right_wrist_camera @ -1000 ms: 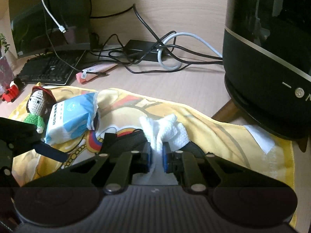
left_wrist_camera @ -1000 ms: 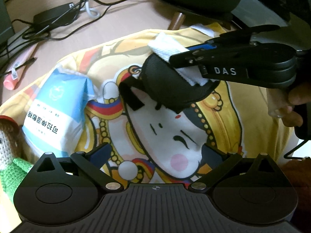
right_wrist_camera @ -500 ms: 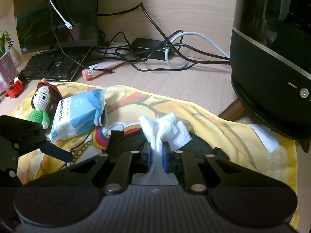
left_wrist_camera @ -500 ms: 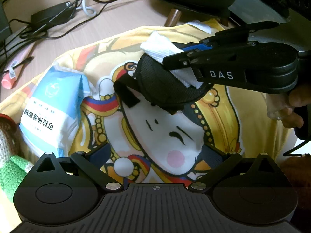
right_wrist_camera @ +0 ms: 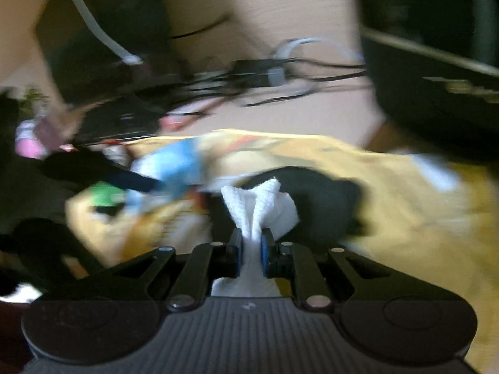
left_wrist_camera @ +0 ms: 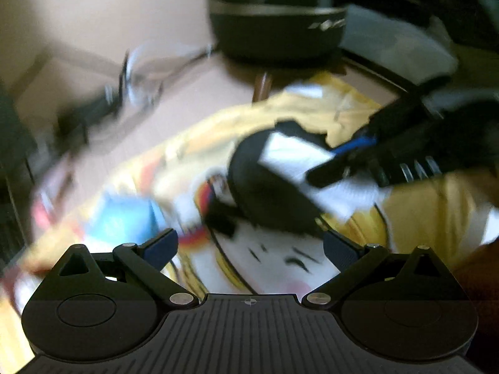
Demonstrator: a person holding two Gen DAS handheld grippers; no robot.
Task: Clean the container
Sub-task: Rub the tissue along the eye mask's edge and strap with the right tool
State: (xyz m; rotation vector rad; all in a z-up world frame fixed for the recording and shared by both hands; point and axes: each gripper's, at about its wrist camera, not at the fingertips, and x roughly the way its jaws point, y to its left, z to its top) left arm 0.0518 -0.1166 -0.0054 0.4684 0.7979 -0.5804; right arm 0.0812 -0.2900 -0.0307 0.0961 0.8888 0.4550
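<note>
White tissue [right_wrist_camera: 259,208] is clamped between the right gripper [right_wrist_camera: 251,251] pads and pressed into the black container [left_wrist_camera: 268,193], apparently for wiping, on the yellow cloth [left_wrist_camera: 414,218]; left gripper [left_wrist_camera: 251,246] is held spread and empty beside the container, likely to steady it

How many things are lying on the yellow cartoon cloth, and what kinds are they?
Black pouch-like container: 1
White paper towel, pinched in the right tongs: 1
Blue and white tissue pack: 1
Total: 3 on the yellow cloth. A green blur at the cloth's left edge is too smeared to name.
</note>
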